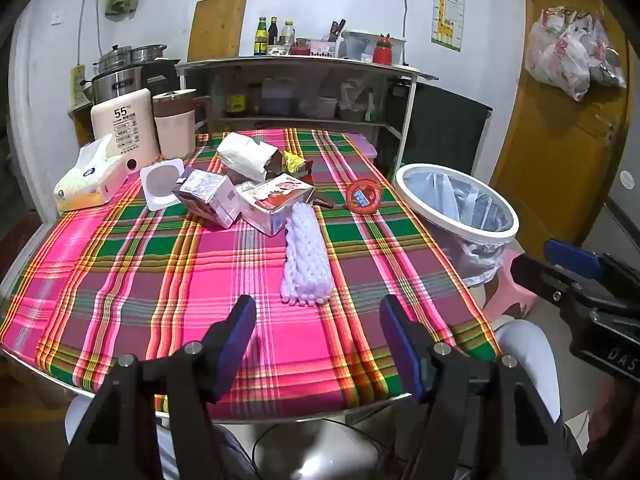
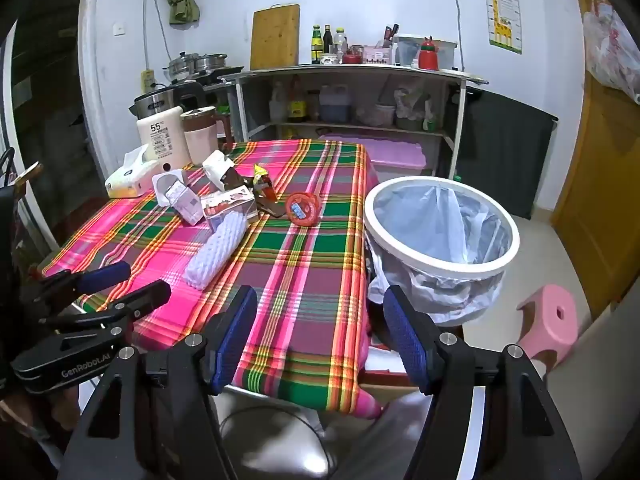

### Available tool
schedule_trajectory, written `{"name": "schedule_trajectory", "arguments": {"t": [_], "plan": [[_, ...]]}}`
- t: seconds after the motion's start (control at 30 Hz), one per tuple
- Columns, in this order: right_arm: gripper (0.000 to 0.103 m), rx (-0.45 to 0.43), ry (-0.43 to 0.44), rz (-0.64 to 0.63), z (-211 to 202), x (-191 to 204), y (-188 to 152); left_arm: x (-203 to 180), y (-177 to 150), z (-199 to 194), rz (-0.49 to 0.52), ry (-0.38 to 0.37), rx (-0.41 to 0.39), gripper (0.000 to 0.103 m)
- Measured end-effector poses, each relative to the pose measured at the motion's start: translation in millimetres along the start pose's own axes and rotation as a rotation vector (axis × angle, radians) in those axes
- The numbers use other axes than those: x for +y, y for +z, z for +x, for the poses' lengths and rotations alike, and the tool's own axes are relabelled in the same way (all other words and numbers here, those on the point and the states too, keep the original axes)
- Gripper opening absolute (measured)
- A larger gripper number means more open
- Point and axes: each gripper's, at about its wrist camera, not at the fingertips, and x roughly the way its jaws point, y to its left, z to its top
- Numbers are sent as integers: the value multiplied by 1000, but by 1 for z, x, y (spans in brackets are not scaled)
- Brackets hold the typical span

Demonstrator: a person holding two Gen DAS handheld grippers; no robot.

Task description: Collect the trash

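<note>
left gripper and right gripper both spread wide, holding nothing, above the plaid tablecloth; white bin holds only its plastic liner.

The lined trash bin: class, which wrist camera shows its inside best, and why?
The right wrist view. There the trash bin sits near the middle, its white rim whole and the plastic liner visible deep inside. The left wrist view puts it at the right side, smaller and more slanted, showing less of the liner.
</note>
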Motion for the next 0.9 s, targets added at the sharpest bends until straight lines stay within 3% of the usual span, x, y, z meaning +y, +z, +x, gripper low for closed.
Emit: {"name": "schedule_trajectory", "arguments": {"t": [0.9], "plan": [[66,-3,-2,0,-1,0,-1,-3,-1,-1,-1,-4,-3,66]]}}
